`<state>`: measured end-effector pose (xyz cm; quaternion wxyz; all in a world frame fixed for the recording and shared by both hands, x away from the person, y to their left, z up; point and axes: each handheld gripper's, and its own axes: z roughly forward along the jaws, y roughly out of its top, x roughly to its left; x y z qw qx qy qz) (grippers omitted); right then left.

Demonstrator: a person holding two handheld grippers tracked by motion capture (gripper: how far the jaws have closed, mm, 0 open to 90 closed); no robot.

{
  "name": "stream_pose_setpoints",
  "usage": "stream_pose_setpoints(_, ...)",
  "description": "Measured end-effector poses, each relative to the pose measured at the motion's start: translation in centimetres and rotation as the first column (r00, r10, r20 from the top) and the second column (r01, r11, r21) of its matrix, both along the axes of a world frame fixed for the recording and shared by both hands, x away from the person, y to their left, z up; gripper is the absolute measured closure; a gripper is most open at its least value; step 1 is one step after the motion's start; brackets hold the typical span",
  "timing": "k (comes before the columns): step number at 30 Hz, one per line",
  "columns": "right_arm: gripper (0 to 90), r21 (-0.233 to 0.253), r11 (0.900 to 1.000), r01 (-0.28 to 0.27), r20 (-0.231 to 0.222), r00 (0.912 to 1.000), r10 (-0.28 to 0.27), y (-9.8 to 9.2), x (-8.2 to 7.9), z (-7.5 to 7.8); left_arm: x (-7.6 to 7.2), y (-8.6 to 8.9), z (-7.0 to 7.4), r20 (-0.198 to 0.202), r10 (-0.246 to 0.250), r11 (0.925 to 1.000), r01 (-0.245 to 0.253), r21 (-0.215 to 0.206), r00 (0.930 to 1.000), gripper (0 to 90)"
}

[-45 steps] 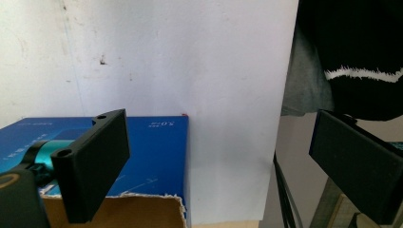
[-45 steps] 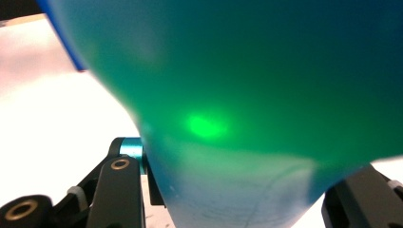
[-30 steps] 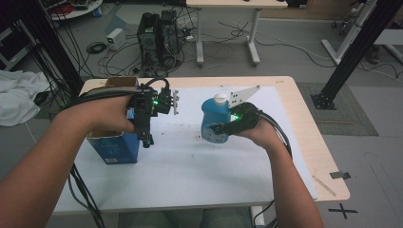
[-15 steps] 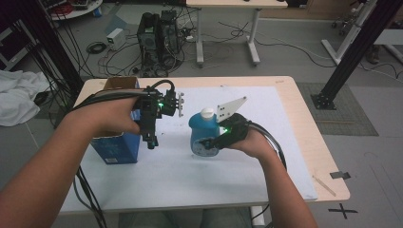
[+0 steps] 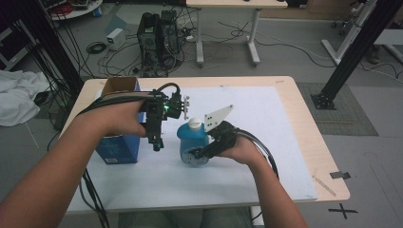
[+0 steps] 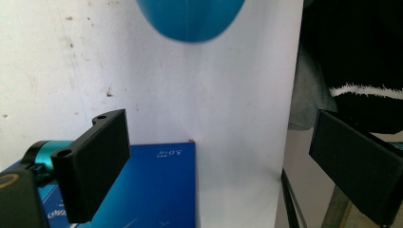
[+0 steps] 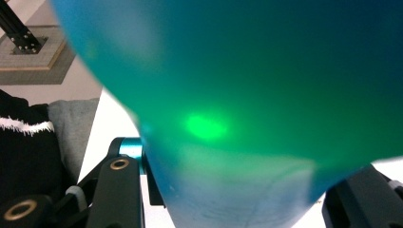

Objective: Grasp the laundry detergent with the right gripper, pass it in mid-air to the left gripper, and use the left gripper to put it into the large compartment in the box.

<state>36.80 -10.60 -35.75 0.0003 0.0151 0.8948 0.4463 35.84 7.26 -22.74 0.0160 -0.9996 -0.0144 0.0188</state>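
Two grippers are in work over the white sheet (image 5: 266, 137) that covers most of the worktop (image 5: 304, 109). The right gripper (image 5: 202, 153) has its jaws closed against the lower body of a blue bottle (image 5: 192, 145) with a white cap (image 5: 195, 123); in the right gripper view the bottle (image 7: 247, 109) sits pressed between the two black jaws, so the grip appears firm. The bottle stands roughly upright near the middle of the worktop, somewhat toward the near edge; whether its base rests on the sheet or is lifted just clear cannot be told.

The left gripper (image 5: 156, 142) hangs just beside the bottle, on its left, pointing downward. In the left gripper view its jaws stand wide apart with nothing between them; the sheet and the rounded bottom of the bottle (image 6: 190, 19) lie beyond.

A blue box (image 5: 119, 142) with an open cardboard top stands toward the left edge of the worktop, partly behind the left hand (image 5: 119, 118).

Assessment: the bottle is secured by one gripper. The cap is on and untouched. The free gripper is placed close enough to take the cap or the bottle, so the second grasp is judged to be the outstanding step.
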Motion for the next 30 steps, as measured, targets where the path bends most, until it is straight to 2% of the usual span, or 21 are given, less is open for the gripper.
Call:
stream_pose_setpoints(1,45.3,-0.012,1.000,0.011,-0.006,0.9999,-0.011,0.0,-0.1,0.0,0.1,-0.1,-0.1,-0.001,-0.010,0.9999,0.010,0.009,1.0000,6.4)
stream_pose_setpoints(2,45.3,-0.003,1.000,0.004,-0.013,0.9999,-0.004,0.2,-0.2,-0.1,0.1,-0.2,-0.1,-0.002,-0.013,0.9999,0.013,0.011,0.9999,6.4)
stream_pose_setpoints(3,45.3,0.005,1.000,-0.006,0.003,1.0000,0.006,0.4,-0.1,-0.2,0.1,-0.4,-0.2,-0.007,-0.010,0.9999,0.010,0.009,0.9999,6.4)
stream_pose_setpoints(6,45.3,0.000,1.000,-0.017,-0.007,0.9998,0.017,0.9,-0.4,-0.2,0.1,-0.7,-0.4,-0.011,-0.016,0.9999,0.016,0.006,0.9998,6.4)
stream_pose_setpoints(10,45.3,0.022,0.999,-0.039,0.026,0.9989,0.038,1.6,-0.3,-0.3,-0.1,-1.1,-0.6,-0.005,-0.022,0.9998,0.022,-0.004,0.9997,6.3)
stream_pose_setpoints(11,45.3,0.007,0.999,-0.040,-0.001,0.9992,0.040,1.8,-0.5,-0.3,-0.1,-1.1,-0.6,-0.015,-0.016,0.9999,0.016,-0.004,0.9997,6.4)
stream_pose_setpoints(12,45.3,0.007,0.999,-0.042,-0.001,0.9991,0.042,1.9,-0.6,-0.3,-0.2,-1.2,-0.6,-0.009,-0.018,0.9998,0.018,0.000,0.9998,6.3)
stream_pose_setpoints(14,45.3,0.020,0.998,-0.055,0.018,0.9984,0.054,2.3,-0.6,-0.3,-0.1,-1.4,-0.6,0.002,-0.029,0.9996,0.029,-0.009,0.9996,6.3)
stream_pose_setpoints(18,45.3,0.033,0.997,-0.064,0.019,0.9978,0.063,2.8,-0.7,-0.1,-0.3,-1.6,-0.9,-0.012,-0.029,0.9993,0.029,-0.023,0.9995,6.4)
stream_pose_setpoints(19,45.3,0.037,0.997,-0.066,0.025,0.9975,0.065,3.0,-0.7,-0.1,-0.3,-1.7,-0.9,0.001,-0.041,0.9990,0.041,-0.020,0.9992,6.3)
stream_pose_setpoints(22,45.3,0.043,0.997,-0.071,0.036,0.9969,0.070,3.2,-0.7,-0.1,-0.5,-2.0,-1.0,-0.011,-0.023,0.9994,0.023,-0.028,0.9997,6.3)
stream_pose_setpoints(23,45.3,0.031,0.997,-0.074,0.029,0.9969,0.073,3.3,-0.8,0.0,-0.3,-2.3,-1.2,-0.006,-0.052,0.9984,0.052,-0.024,0.9986,6.3)
stream_pose_setpoints(26,45.4,0.026,0.997,-0.073,0.014,0.9973,0.073,3.4,-1.0,0.1,-0.4,-2.5,-1.2,0.010,-0.050,0.9986,0.050,-0.018,0.9987,6.4)
stream_pose_setpoints(27,45.4,0.049,0.997,-0.066,0.017,0.9977,0.066,3.6,-1.1,0.2,-0.3,-2.8,-1.2,0.012,-0.067,0.9977,0.067,-0.008,0.9977,6.4)
stream_pose_setpoints(29,45.4,0.056,0.996,-0.065,0.012,0.9978,0.065,3.7,-1.2,0.1,-0.3,-2.9,-1.1,0.008,-0.080,0.9968,0.080,-0.004,0.9968,6.4)
stream_pose_setpoints(30,45.4,0.042,0.998,-0.053,-0.015,0.9985,0.053,3.7,-1.4,0.2,-0.5,-2.9,-1.3,0.018,-0.049,0.9982,0.050,-0.034,0.9986,6.3)
